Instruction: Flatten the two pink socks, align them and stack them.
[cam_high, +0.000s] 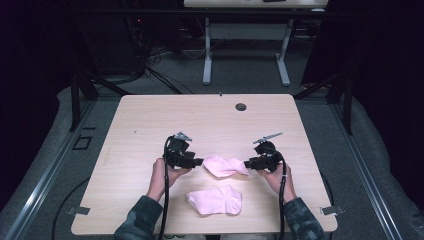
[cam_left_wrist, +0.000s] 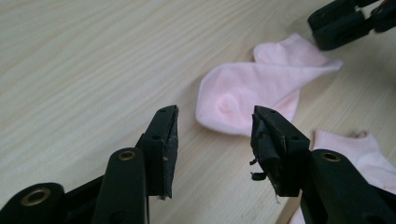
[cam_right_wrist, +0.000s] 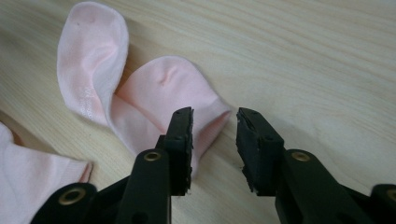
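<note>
Nearest the person's edge of the pale wood-grain table (cam_high: 150, 115), a flat pink sock (cam_high: 215, 200) lies spread out, soft knit, rounded toe, ribbed cuff end. Just beyond it sits a second pink sock (cam_high: 225, 166), folded over on itself (heel bulge rounded, one end doubled back), resting on the tabletop between the two grippers. Left gripper (cam_high: 197, 162) is held in the left hand (cam_high: 162, 177), jaws apart, black hard plastic with worn rubbery pads (cam_left_wrist: 170, 149), pointing at the folded sock's rounded end, not touching. Right gripper (cam_high: 246, 164) in the right hand (cam_high: 277, 179), jaws apart too, one pad (cam_right_wrist: 183, 140) over the sock's open cuff edge, contact unclear. Farther back, a small round dark grommet (cam_high: 241, 106) sits in the tabletop
</note>
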